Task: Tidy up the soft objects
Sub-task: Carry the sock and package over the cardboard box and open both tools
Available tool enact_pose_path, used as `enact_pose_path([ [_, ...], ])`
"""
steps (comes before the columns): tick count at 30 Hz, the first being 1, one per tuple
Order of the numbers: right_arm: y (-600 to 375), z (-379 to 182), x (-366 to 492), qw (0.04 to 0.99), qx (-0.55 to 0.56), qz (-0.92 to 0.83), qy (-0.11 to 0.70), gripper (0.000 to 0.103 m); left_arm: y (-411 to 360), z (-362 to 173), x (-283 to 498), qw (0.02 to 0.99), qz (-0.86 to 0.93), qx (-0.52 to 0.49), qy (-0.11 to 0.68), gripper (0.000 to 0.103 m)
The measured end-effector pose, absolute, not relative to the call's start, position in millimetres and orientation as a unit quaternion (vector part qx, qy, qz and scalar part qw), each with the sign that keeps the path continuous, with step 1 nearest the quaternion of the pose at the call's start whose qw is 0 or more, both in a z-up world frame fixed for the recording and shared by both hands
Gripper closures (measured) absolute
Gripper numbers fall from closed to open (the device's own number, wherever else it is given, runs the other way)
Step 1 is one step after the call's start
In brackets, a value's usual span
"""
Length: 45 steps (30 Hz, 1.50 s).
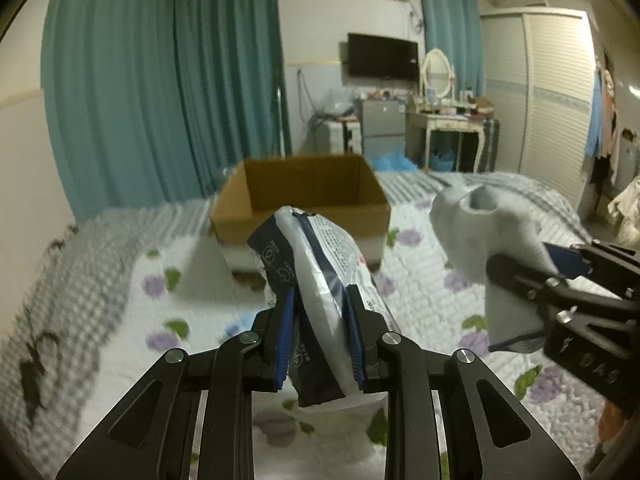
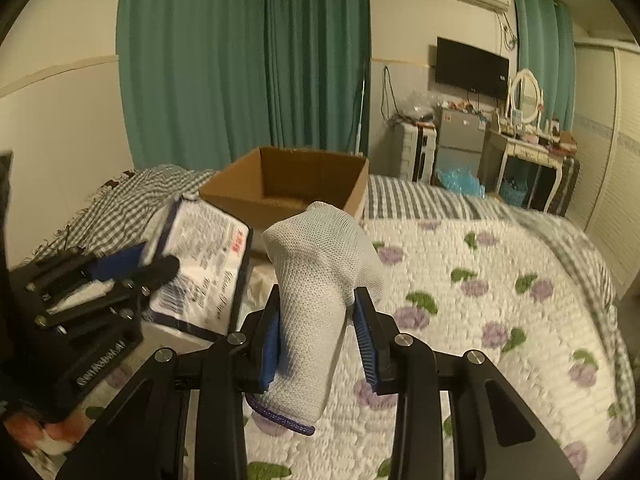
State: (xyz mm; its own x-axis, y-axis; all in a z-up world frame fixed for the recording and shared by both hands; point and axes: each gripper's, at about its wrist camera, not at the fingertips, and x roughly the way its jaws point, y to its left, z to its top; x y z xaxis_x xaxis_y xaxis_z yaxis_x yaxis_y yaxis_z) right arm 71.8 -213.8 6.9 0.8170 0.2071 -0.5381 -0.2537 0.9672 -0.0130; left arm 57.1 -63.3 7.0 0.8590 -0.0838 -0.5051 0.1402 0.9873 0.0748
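My left gripper [image 1: 320,300] is shut on a soft white pack with navy edges and printed text [image 1: 316,264], held above the bed. The same pack [image 2: 200,264] and the left gripper [image 2: 140,268] show at the left of the right wrist view. My right gripper [image 2: 316,300] is shut on a white knit sock with a blue cuff [image 2: 316,288]. In the left wrist view that sock [image 1: 480,232] hangs at the right in the right gripper [image 1: 520,276]. An open cardboard box [image 1: 304,196] [image 2: 288,184] stands on the bed just beyond both grippers.
The bed carries a white quilt with purple flowers [image 2: 480,288] and a grey checked blanket [image 2: 132,196] on the left. Teal curtains [image 1: 160,80] hang behind the box. A dressing table [image 1: 452,128], a small fridge [image 2: 460,136] and a wardrobe [image 1: 552,92] stand at the far right.
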Motion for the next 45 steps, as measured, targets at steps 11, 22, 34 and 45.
enact_pose_path([
  [11, -188, 72, 175, 0.96, -0.084, 0.14, 0.226, 0.07, -62, 70, 141, 0.976, -0.055, 0.082, 0.195, 0.079],
  [22, -161, 16, 322, 0.943, -0.042, 0.173, 0.283, 0.069, -53, 0, 293, 0.961, -0.05, 0.086, 0.258, 0.073],
  [34, -176, 35, 306, 0.955, -0.025, 0.157, 0.249, 0.022, -25, 28, 273, 0.972, -0.001, 0.06, 0.228, 0.03],
  [45, -194, 177, 156, 0.978, -0.061, 0.115, 0.166, 0.001, 3, 162, 127, 0.991, 0.005, 0.061, 0.115, 0.011],
])
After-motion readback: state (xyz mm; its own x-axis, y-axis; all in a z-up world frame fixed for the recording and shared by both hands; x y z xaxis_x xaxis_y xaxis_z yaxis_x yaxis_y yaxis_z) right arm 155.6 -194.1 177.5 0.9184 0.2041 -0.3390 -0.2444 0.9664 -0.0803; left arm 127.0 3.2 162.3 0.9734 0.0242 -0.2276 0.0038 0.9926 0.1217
